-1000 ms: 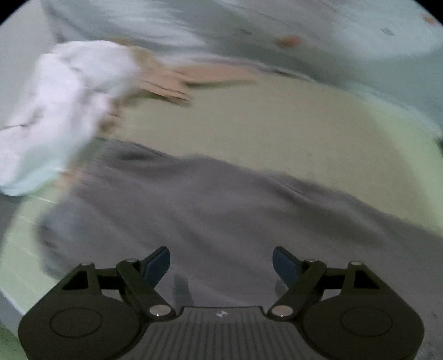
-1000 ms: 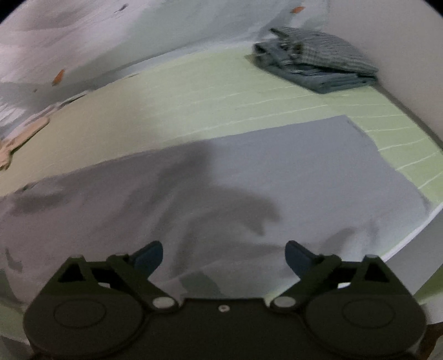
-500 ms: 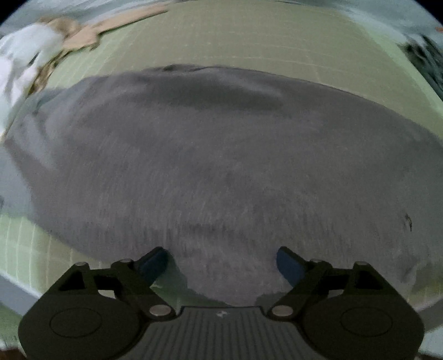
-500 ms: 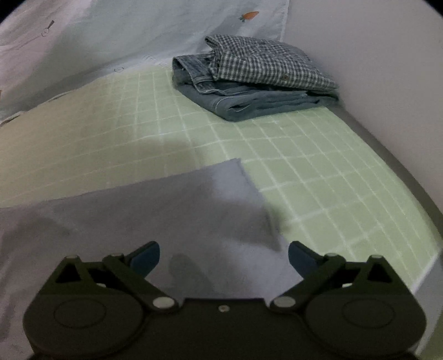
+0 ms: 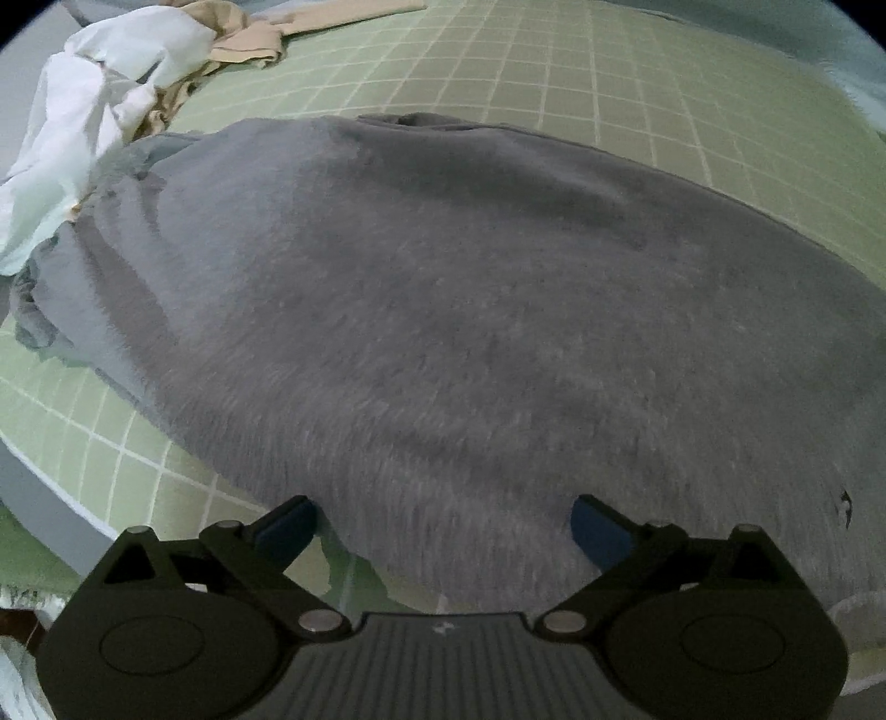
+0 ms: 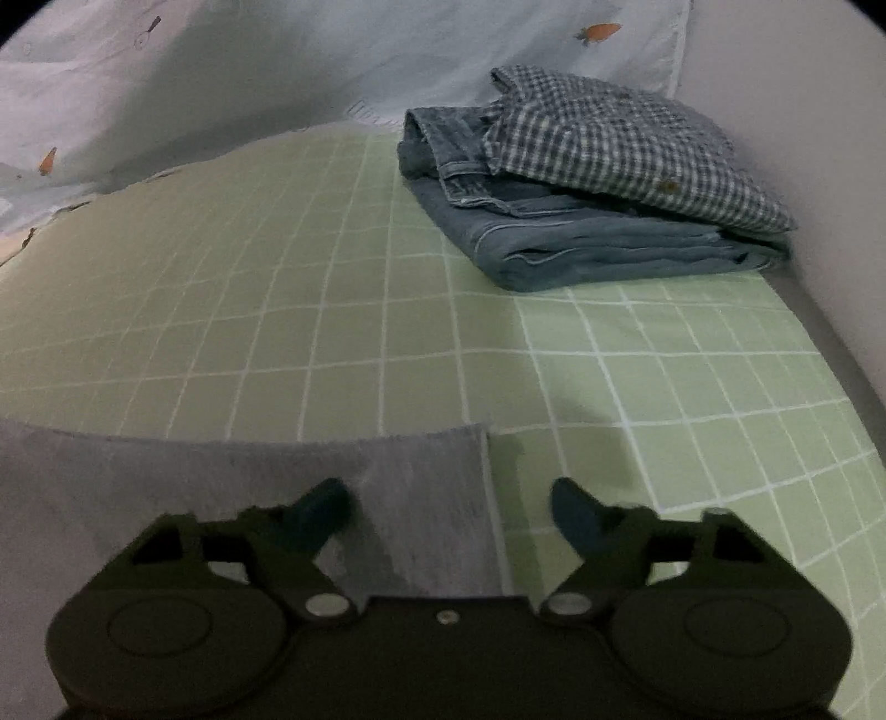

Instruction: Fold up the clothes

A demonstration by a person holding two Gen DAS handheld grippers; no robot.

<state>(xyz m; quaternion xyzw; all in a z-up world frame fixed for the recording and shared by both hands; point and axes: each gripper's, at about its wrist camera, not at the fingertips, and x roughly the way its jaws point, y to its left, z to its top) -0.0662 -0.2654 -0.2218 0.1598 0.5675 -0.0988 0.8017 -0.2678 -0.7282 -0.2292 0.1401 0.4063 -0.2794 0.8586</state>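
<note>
A grey garment lies spread flat on the green checked bed sheet. My left gripper hangs over its near hem, jaws opening wide, and the cloth lies below them with the pads off it. In the right wrist view the garment's corner lies between the jaws of my right gripper. Those jaws are closing, and the pads stand clear of the cloth. The left fingertip is over the grey cloth, the right one over the bare sheet.
A folded stack of blue jeans with a checked shirt on top sits at the far right by the wall. A heap of white and beige clothes lies at the far left. A pale patterned quilt runs along the back.
Both grippers have travelled along the grey garment and come lower. The left now sits at its near hem, the right at its far right corner. The right jaws have narrowed.
</note>
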